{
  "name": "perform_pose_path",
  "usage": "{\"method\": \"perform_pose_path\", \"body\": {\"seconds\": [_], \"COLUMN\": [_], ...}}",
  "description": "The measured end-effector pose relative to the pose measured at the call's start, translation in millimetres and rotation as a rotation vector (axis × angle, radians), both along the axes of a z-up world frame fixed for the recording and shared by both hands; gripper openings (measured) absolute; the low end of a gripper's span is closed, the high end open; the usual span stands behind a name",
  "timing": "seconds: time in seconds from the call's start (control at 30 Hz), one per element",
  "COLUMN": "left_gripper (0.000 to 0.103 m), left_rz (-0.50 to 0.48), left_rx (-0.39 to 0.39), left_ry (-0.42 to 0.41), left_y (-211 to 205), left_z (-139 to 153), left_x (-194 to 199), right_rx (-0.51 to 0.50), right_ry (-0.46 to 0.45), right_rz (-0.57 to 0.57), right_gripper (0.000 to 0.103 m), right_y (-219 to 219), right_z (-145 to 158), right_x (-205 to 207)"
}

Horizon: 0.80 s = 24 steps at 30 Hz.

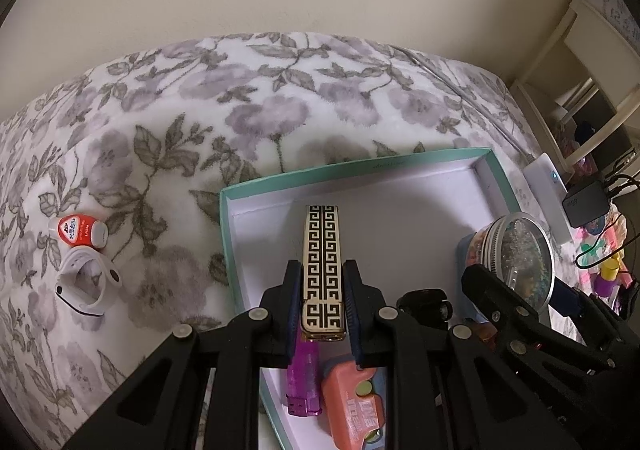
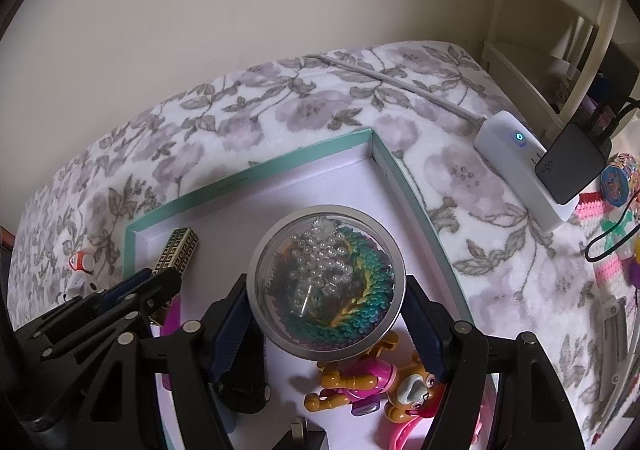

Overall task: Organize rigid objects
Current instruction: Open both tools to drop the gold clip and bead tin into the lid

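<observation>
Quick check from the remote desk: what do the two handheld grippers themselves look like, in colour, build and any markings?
Both match. The left gripper and right gripper are matte black plastic linkages: slotted, triangular arms joined by round silver pivot pins. Each finger carries a dark navy, ribbed pad. A small cross-head screw shows on the right gripper's finger in the left wrist view. No lettering, cables, hands or sleeves are visible.

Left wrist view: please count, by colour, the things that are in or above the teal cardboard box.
Black-and-cream, patterned flat case: 1
Purple, translucent plastic lighter: 1
Coral, plastic gadget: 1
Black, small cylinder: 1
Clear-lidded, round jar of beads: 1
Total: 5
</observation>
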<state>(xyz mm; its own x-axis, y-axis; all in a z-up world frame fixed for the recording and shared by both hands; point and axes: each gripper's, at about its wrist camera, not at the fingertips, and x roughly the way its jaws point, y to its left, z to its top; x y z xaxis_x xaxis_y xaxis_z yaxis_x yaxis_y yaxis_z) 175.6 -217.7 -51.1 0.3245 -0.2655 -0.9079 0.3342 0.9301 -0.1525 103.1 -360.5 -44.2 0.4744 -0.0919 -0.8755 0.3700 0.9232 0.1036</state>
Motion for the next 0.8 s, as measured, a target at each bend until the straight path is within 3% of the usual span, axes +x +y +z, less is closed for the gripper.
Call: {"method": "perform_pose_path", "body": {"seconds": [0.8], "left_gripper": [0.024], "left_rz": [0.033], "left_rx": [-0.001], "left_ry": [-0.044], "left_y": [14.8], "left_z": [25.4], "left_x": [0.2], "right_rx": [0.004], "right_ry": [0.006], "right_rz": [0.023], "right_gripper": [0.078], "right_y": [-1.7], "right_z": [1.0], "right_x": [0.6]}}
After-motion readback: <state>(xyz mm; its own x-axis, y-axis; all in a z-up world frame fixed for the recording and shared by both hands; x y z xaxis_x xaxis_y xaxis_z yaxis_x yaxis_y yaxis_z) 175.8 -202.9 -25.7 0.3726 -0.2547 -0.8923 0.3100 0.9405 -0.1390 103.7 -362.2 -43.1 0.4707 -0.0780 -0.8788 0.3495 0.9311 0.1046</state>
